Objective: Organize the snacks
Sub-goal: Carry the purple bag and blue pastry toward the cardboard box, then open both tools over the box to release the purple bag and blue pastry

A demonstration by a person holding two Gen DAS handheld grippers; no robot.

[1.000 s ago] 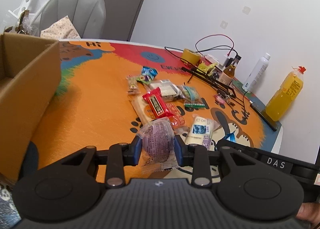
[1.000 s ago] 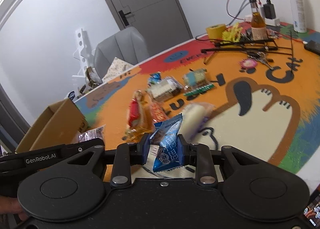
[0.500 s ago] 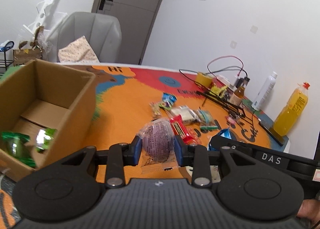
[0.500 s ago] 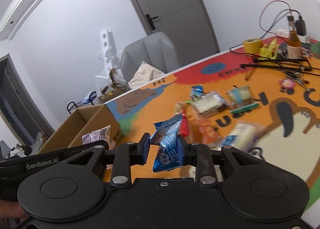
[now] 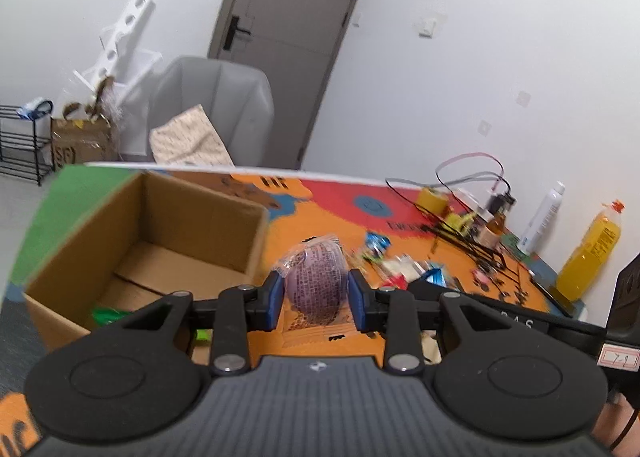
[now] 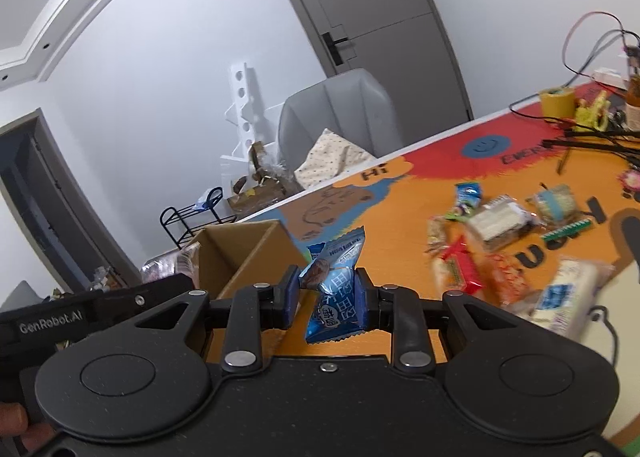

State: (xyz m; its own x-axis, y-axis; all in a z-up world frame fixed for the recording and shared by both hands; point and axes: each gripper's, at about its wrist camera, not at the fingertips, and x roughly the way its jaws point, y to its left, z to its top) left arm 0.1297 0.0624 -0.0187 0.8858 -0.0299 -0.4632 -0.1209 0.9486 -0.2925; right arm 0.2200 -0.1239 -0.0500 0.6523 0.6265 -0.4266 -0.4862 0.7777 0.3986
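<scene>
We hold a round purple snack in clear wrap (image 5: 316, 284) clamped in our left gripper (image 5: 316, 295), just beside the open brown cardboard box (image 5: 160, 225). Our right gripper (image 6: 328, 297) pinches a blue foil snack packet (image 6: 336, 289) above the colourful counter (image 6: 400, 217).

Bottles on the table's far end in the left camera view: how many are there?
3. A white spray bottle, a big orange juice bottle to its right, and a small amber bottle among the cables to its left. Clutter may hide others.
</scene>
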